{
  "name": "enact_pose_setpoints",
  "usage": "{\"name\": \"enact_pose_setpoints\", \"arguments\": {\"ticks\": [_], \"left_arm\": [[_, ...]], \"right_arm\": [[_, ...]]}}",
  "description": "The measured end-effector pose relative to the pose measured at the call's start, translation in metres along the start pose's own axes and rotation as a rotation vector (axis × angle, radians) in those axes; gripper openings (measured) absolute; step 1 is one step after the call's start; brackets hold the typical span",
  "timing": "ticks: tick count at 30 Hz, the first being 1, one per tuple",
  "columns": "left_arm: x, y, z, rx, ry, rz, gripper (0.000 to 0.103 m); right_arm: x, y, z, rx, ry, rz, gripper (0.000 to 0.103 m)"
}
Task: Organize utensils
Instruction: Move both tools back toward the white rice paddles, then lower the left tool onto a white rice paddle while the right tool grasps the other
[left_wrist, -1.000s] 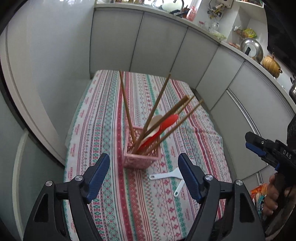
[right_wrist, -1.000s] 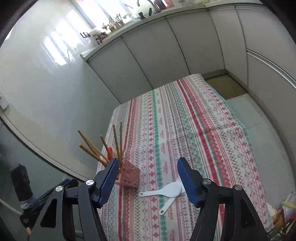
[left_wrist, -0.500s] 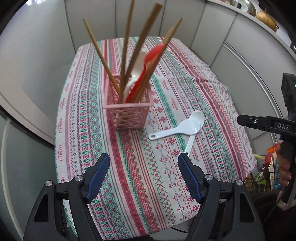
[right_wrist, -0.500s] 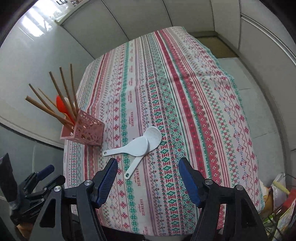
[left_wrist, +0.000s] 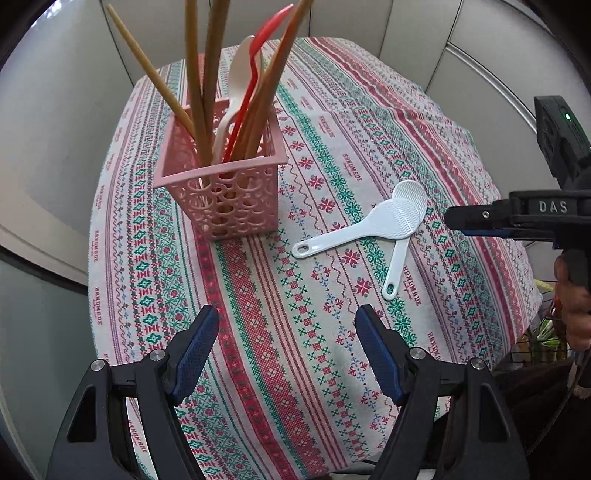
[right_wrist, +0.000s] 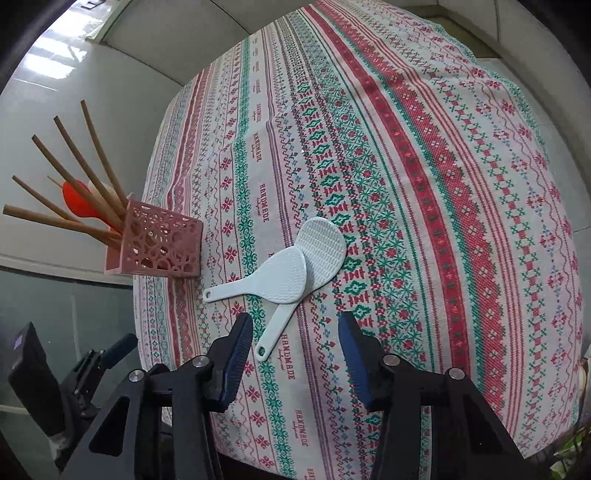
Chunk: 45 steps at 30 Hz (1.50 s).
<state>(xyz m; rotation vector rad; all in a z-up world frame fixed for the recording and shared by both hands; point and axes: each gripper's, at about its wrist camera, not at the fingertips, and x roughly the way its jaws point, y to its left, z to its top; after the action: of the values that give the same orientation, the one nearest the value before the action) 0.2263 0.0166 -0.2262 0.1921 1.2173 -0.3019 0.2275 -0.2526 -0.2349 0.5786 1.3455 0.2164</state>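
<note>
Cabinets (left_wrist: 424, 33) in pale grey are seen behind and beside a table covered by a striped cloth (left_wrist: 369, 122) woven in red, green and white, with the word HANDMADE repeated along its bands. On the cloth, toward its left side, a pink basket (left_wrist: 225, 199) with a pierced wall is set upright. Several wooden chopsticks (left_wrist: 201, 74) are stood in it, fanned outward, and with them a white spoon (left_wrist: 240, 70) and a red spoon (left_wrist: 258, 48) are lodged.

To the right of the basket, apart from it, two white paddles (right_wrist: 291, 273) are laid flat on the cloth. Their round heads overlap: the one whose handle is pointed toward the basket is laid on top, and the handle of the lower one is pointed toward the near edge of the cloth.

Over the near part of the cloth, the left gripper (left_wrist: 287, 350) is held with its blue-padded fingers spread wide and nothing between them. The right gripper (right_wrist: 295, 358) is likewise held unclenched and empty, just short of the lower paddle's handle end, which is seen between its fingers. In the left wrist view the right gripper is seen from the side at the right edge, over the cloth's right border, with a hand (left_wrist: 572, 310) wrapped on its grip.
</note>
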Motion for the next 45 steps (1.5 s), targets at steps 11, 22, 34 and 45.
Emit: {"name": "enact_pose_setpoints", "arguments": {"ticks": [11, 22, 34, 45], "left_arm": [[0.008, -0.005, 0.001, 0.042, 0.014, 0.02, 0.079], [0.015, -0.002, 0.001, 0.046, 0.024, 0.042, 0.079], [0.021, -0.029, 0.004, 0.08, 0.016, 0.04, 0.079], [0.038, -0.082, 0.018, 0.178, -0.119, -0.006, 0.079]], "right_arm": [[0.033, -0.005, 0.016, 0.059, 0.03, 0.03, 0.034], [0.05, -0.008, 0.032, 0.087, 0.046, 0.113, 0.009], [-0.022, -0.02, 0.022, 0.048, -0.1, 0.141, 0.002], [-0.032, -0.025, 0.029, 0.013, -0.088, 0.007, 0.018]]}}
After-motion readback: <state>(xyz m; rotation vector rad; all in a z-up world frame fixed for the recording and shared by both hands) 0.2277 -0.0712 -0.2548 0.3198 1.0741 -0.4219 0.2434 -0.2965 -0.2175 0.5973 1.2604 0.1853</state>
